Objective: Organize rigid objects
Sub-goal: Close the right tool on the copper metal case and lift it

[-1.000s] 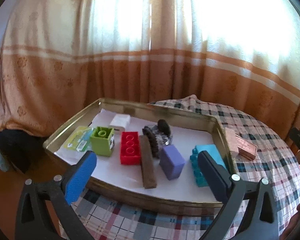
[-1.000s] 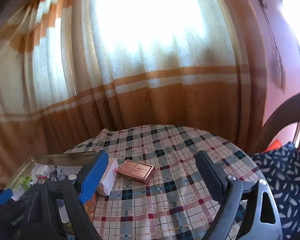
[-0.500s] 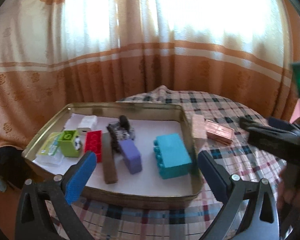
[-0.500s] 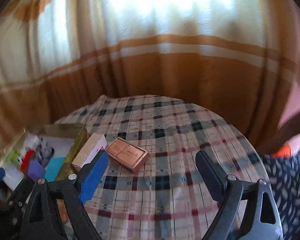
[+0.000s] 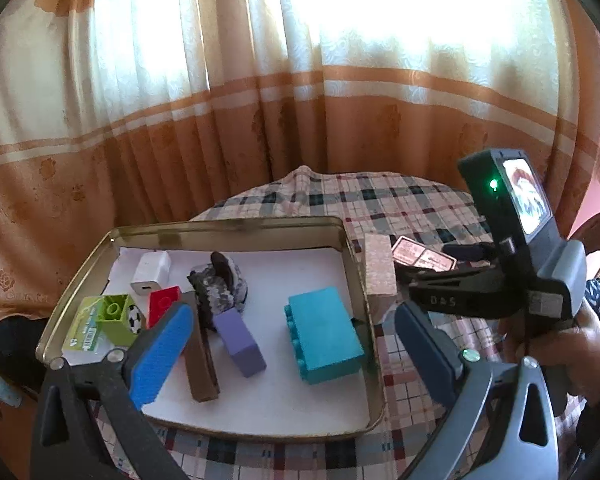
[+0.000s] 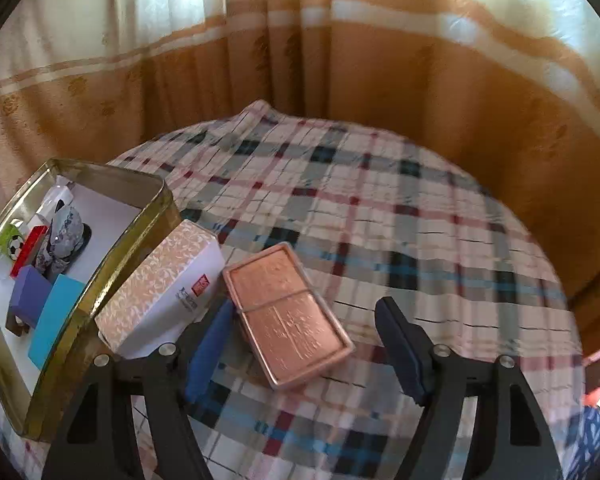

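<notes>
The right gripper [image 6: 304,344] tilts steeply down over the plaid tablecloth [image 6: 400,240], its jaws closing around a copper-coloured flat case [image 6: 288,312] that lies between them; the blue left pad [image 6: 210,348] sits just beside the case's near edge, the dark right pad stands clear of it, so nothing is pinched yet. A patterned cream box [image 6: 160,292] lies just beside the case, against the outer wall of the gold tin tray [image 6: 112,264]. From the left wrist view the person's right hand [image 5: 560,344] grips the handle at the right edge. The left gripper [image 5: 292,356] hangs spread and empty over the tray's near rim, angled down at its white lining; inside lie a teal block [image 5: 324,336], a purple block [image 5: 238,338], a brown bar [image 5: 200,364], a red brick [image 5: 162,304], a green brick [image 5: 118,314], a white charger [image 5: 150,272] and a grey toy vehicle [image 5: 220,284].
</notes>
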